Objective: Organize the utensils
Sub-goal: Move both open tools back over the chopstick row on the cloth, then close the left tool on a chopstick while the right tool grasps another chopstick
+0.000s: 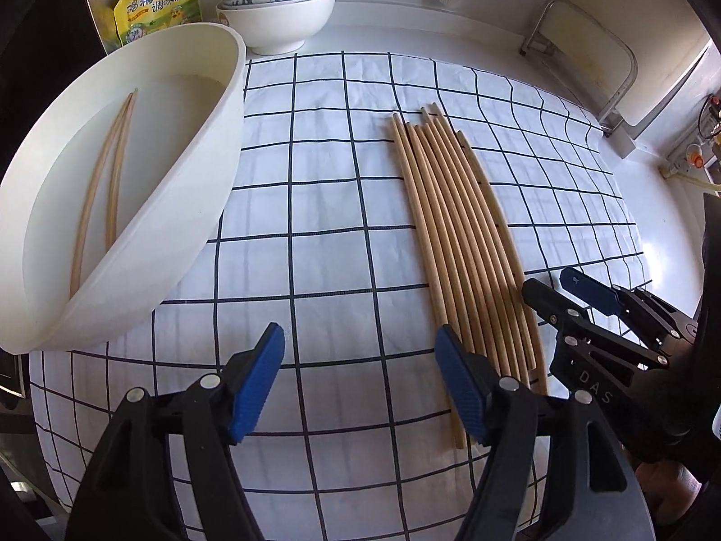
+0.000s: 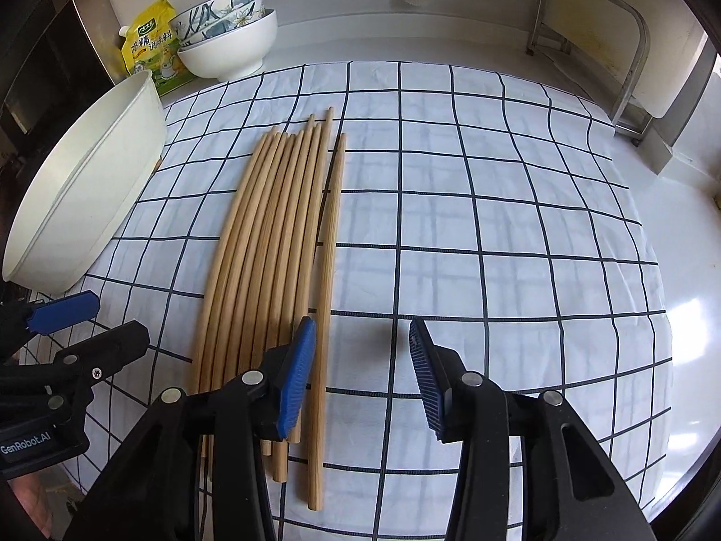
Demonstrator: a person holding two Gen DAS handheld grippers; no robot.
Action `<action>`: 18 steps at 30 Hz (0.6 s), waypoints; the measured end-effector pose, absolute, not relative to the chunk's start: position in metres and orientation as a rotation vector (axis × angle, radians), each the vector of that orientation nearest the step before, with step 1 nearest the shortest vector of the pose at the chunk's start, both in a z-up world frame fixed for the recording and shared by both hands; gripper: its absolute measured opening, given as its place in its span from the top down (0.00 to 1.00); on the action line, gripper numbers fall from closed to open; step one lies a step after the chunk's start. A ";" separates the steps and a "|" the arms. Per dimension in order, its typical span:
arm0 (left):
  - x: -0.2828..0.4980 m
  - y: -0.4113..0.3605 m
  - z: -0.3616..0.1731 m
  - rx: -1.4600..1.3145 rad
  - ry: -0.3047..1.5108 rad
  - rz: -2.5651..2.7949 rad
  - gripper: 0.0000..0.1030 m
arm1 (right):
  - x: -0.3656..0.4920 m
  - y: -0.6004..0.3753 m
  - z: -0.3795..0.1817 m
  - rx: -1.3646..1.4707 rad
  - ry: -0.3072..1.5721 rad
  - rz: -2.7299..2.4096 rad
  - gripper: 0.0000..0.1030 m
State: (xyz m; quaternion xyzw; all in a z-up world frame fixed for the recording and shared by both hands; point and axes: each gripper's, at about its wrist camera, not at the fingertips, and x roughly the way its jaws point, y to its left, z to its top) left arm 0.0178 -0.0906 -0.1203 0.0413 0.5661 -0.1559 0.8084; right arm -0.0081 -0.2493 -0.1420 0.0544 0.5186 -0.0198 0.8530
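Now pale wooden chopsticks (image 2: 270, 243) lie bunched on the checked cloth (image 2: 495, 225), both tools gaping, empty.

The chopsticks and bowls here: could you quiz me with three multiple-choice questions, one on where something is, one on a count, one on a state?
1. Where does the big white tub stand compared with the loose chopsticks in the left wrist view?
A. to their left
B. to their right
C. on top of them

2. How many chopsticks lie inside the tub?
A. none
B. two
C. five

3. What is the right gripper doing?
A. clamping a bowl
B. open, holding nothing
C. shut on a chopstick

Answers:
1 A, the tub sits at the checked cloth's left edge.
2 B, one pair shows inside.
3 B, its blue pads stand apart over bare cloth.
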 end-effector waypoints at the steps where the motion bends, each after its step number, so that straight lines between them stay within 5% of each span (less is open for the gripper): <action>1: 0.018 -0.091 -0.121 0.086 1.210 -0.331 0.33 | -0.008 -0.249 -0.143 0.111 1.093 -0.038 0.60; 18: 0.022 -0.112 -0.133 0.097 1.206 -0.294 0.27 | -0.010 -0.282 -0.145 0.118 1.086 -0.079 0.60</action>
